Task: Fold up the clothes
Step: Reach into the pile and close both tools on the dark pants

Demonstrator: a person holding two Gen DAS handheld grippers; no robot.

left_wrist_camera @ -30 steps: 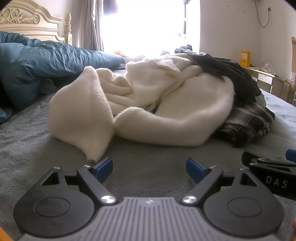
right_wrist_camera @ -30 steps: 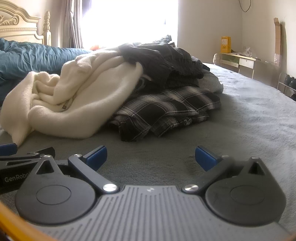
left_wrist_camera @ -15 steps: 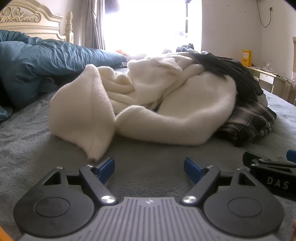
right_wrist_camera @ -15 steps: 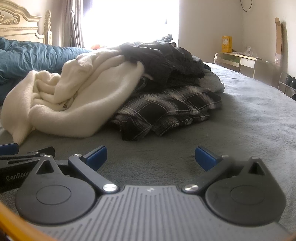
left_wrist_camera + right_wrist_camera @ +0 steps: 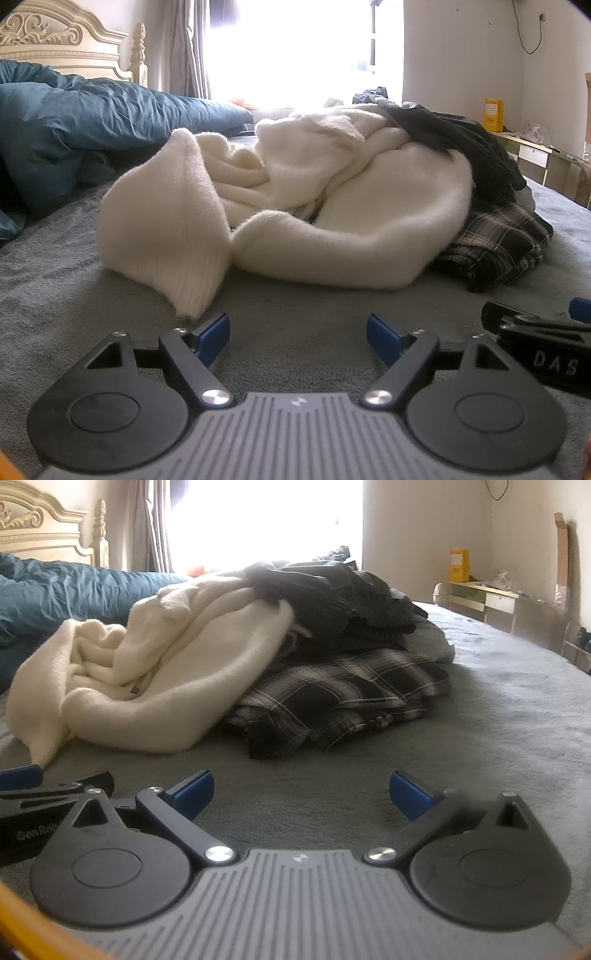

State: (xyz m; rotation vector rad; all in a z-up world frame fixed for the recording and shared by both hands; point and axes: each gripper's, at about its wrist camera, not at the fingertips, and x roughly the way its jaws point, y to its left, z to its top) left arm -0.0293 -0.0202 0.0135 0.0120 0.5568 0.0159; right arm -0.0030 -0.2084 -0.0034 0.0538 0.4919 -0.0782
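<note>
Left gripper [image 5: 297, 338]: held low over the grey bedspread [image 5: 295, 306], jaws spread wide, nothing between the blue pads [image 5: 212, 334]; left pad just short of the ribbed cuff of the cream sweater, not touching it.
Left gripper, motion: jaws closed by a small amount within the last second, still empty.
Right gripper [image 5: 301, 794]: also low over the bedspread [image 5: 498, 720], jaws wide apart, nothing between the pads [image 5: 194, 790]; seen at the right edge of the left wrist view [image 5: 535, 339], just beside the left gripper.
Cream sweater [image 5: 332, 206]: crumpled in a heap on the bedspread ahead of both grippers, one sleeve draped forward toward the left gripper; same heap seen at left in the right wrist view [image 5: 166, 686].
Plaid shirt [image 5: 343, 701]: loosely bundled on the bedspread, right of the sweater, partly under it.
Dark clothes [image 5: 325, 602]: piled on top of the plaid shirt and against the upper edge of the sweater.
Blue duvet [image 5: 81, 133]: bunched at far left, behind the pile, well apart from the grippers.
Headboard [image 5: 62, 44]: cream, carved, behind the duvet.
Window [image 5: 303, 51]: bright, overexposed, behind the pile.
Desk [image 5: 487, 598]: against the right wall, a yellow box [image 5: 459, 565] standing on it.
</note>
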